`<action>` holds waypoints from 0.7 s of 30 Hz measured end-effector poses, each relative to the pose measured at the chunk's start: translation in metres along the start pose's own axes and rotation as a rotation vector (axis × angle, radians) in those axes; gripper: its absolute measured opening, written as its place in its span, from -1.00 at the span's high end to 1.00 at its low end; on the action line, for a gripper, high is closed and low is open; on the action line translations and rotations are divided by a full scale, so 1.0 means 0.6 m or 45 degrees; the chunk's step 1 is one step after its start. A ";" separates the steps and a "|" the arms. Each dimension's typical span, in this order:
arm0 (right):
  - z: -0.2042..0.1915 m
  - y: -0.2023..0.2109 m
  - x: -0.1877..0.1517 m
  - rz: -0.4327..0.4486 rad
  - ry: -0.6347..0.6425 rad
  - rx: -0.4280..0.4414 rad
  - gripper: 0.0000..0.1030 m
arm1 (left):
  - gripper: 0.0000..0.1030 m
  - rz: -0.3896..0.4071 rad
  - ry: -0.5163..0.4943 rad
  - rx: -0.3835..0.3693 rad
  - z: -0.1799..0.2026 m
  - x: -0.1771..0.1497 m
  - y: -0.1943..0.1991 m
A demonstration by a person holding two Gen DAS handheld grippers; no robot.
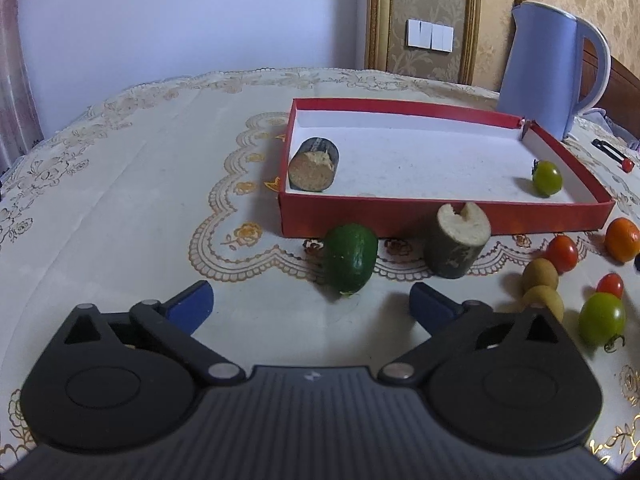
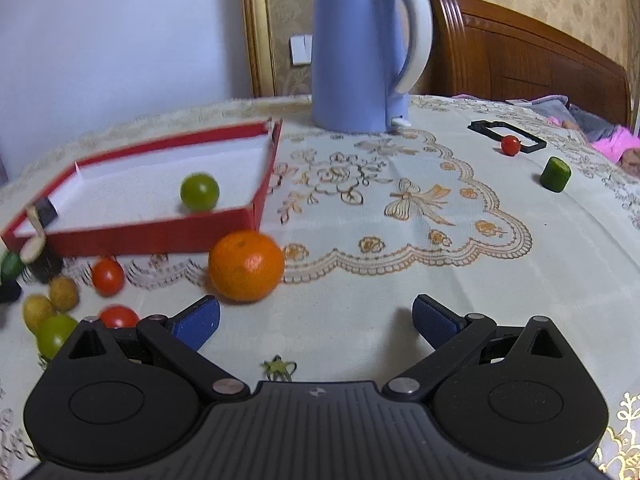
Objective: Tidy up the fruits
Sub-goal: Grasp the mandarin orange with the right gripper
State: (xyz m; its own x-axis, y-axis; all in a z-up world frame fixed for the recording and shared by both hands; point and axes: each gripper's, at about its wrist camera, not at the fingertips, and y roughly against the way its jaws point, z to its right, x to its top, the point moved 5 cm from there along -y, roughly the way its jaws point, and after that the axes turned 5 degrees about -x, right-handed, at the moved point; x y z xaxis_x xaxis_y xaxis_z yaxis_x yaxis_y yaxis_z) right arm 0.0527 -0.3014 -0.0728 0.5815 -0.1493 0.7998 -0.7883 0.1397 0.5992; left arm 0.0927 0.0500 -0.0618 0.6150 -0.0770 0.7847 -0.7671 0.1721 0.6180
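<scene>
cucumber piece [image 1: 351, 258] looks firm, slick-skinned and light, best pinched across its middle by the wide-open, empty left hand-held gripper [image 1: 311, 302].

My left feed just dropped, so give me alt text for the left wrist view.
The open left gripper points at a green cucumber piece lying on the tablecloth, in front of a red tray. The tray holds a cut dark-skinned chunk and a green tomato.
</scene>
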 end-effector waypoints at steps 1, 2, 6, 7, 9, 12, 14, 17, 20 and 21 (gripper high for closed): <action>0.004 0.003 0.002 0.016 -0.029 0.014 -1.00 | -1.00 0.000 0.000 0.000 0.000 0.000 0.000; 0.009 0.005 0.005 0.031 -0.066 0.025 -1.00 | -1.00 0.000 0.000 0.000 0.000 0.000 0.000; 0.005 -0.001 0.014 0.038 -0.092 0.043 -0.99 | -1.00 0.000 0.000 0.000 0.000 0.000 0.000; -0.002 -0.002 0.017 0.039 -0.070 0.040 -0.99 | -1.00 0.000 0.000 0.000 0.000 0.000 0.000; -0.018 -0.002 0.023 0.059 -0.025 0.038 -0.93 | -1.00 0.000 0.000 0.000 0.000 0.000 0.000; -0.044 -0.002 0.035 0.093 0.051 0.006 -0.58 | -1.00 0.000 0.000 0.000 0.000 0.000 0.000; -0.055 -0.013 0.040 0.053 0.095 -0.012 -0.41 | -1.00 0.000 0.000 0.000 0.000 0.000 0.000; -0.063 -0.025 0.039 0.020 0.096 0.016 -0.15 | -1.00 0.000 0.000 0.000 0.000 0.000 0.000; -0.071 -0.037 0.030 -0.027 0.113 0.025 0.10 | -1.00 0.000 0.000 0.000 0.000 0.000 0.000; -0.073 -0.033 0.028 -0.007 0.112 0.033 0.15 | -1.00 0.000 0.000 0.000 0.000 0.000 0.000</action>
State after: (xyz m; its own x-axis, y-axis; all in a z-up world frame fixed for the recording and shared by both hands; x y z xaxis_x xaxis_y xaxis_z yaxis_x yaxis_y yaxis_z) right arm 0.0869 -0.2640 -0.0698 0.6005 -0.0630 0.7971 -0.7892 0.1139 0.6035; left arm 0.0927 0.0498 -0.0616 0.6152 -0.0768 0.7846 -0.7669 0.1722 0.6182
